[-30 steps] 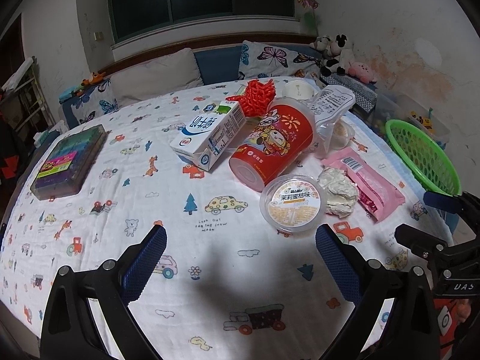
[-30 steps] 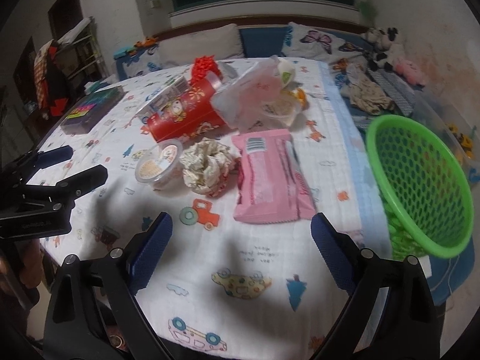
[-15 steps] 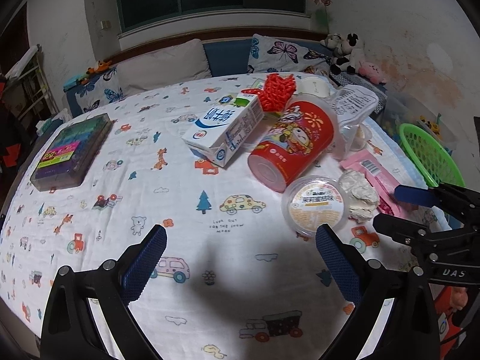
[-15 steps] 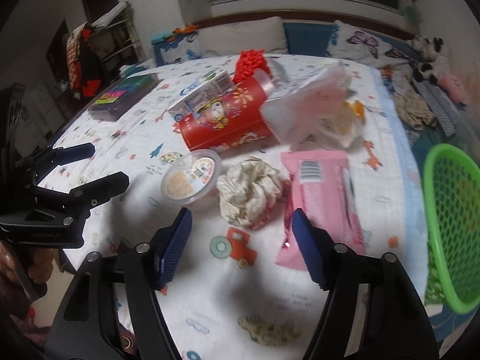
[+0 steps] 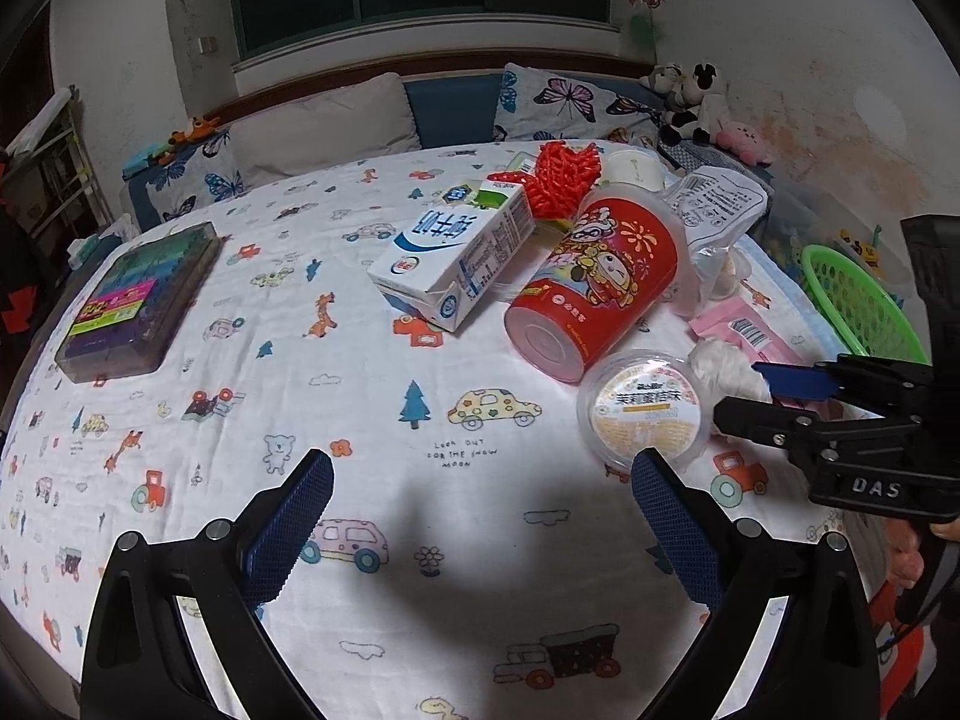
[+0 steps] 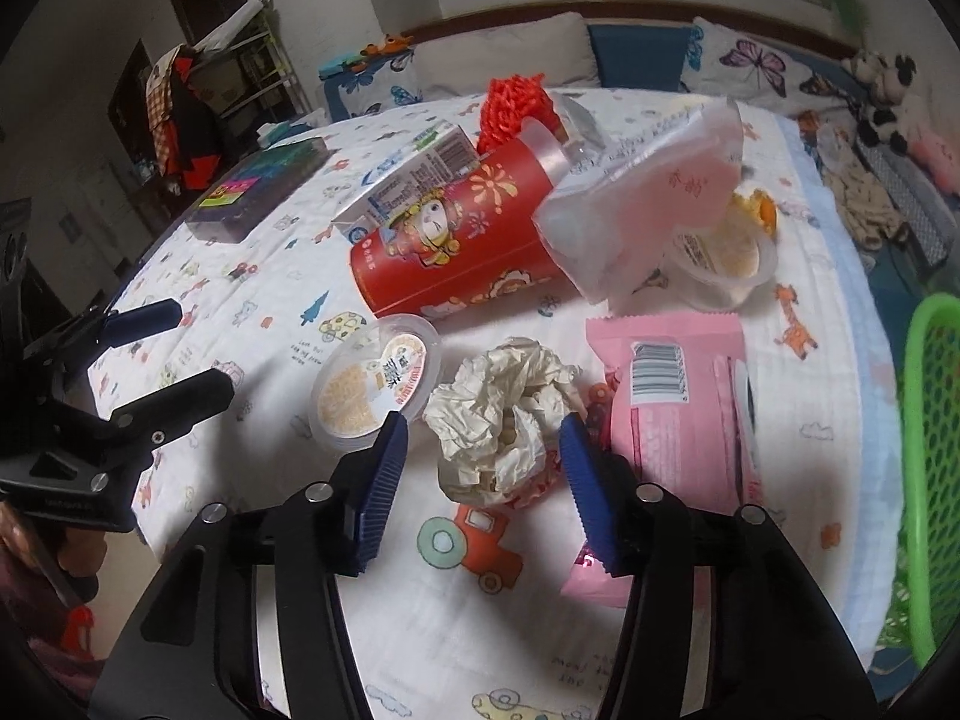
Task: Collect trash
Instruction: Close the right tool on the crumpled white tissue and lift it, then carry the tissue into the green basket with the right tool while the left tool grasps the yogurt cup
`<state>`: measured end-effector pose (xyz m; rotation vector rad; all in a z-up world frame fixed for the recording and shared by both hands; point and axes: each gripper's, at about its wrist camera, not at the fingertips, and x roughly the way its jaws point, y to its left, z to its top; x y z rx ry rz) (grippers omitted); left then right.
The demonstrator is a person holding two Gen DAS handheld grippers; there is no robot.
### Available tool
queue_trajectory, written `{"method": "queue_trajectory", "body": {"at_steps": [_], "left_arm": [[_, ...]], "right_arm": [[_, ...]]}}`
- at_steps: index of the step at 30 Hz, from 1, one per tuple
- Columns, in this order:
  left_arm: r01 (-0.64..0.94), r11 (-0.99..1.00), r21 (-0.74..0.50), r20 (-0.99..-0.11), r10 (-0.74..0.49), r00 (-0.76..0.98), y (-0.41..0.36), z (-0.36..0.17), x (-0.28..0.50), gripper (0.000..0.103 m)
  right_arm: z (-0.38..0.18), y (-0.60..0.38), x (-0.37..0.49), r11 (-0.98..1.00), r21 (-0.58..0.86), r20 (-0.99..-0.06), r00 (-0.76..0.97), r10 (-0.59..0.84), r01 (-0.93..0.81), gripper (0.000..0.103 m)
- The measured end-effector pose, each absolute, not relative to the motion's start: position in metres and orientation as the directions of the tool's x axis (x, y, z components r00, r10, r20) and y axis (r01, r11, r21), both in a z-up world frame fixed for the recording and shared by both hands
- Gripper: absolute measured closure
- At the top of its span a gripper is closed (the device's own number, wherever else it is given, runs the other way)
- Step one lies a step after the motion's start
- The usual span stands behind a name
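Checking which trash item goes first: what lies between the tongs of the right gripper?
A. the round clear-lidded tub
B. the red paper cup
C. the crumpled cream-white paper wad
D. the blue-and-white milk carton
C: in the right wrist view the crumpled cream-white paper wad sits between the closing tongs of the right gripper.

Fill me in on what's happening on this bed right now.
A person is clearing trash off the bed sheet with a handheld gripper in each hand. The right gripper has just been closing around the crumpled paper ball, which sits between its fingers, though a firm pinch isn't clear yet. The left gripper hangs open over bare sheet, holding nothing. The red cup, milk carton, round lidded tub and pink wrapper lie uncollected; the green basket waits at the bedside.
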<state>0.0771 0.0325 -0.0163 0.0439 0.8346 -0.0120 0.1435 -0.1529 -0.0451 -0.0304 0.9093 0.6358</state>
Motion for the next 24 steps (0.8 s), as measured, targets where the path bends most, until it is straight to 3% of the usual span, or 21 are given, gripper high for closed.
{"method": "queue_trajectory", "body": {"at_steps": [2, 6, 24], "left_arm": [[0.041, 0.999, 0.034, -0.743, -0.002, 0.669, 0.03, -0.017, 0.078, 0.006], [0.074, 0.997, 0.035, -0.744, -0.024, 0.668, 0.022, -0.016, 0.081, 0.006], [0.238, 0.971, 0.0, -0.772, -0.151, 0.618, -0.018, -0.03, 0.11, 0.006]], "right_arm": [[-0.047, -0.155, 0.145, 0.817, 0.255, -0.741, 0.438, 0.509, -0.518, 0.064], [-0.045, -0.16, 0.142, 0.817, 0.266, -0.733, 0.444, 0.516, -0.511, 0.068], [0.004, -0.22, 0.116, 0.873, 0.244, -0.655, 0.592, 0.469, -0.423, 0.069]]}}
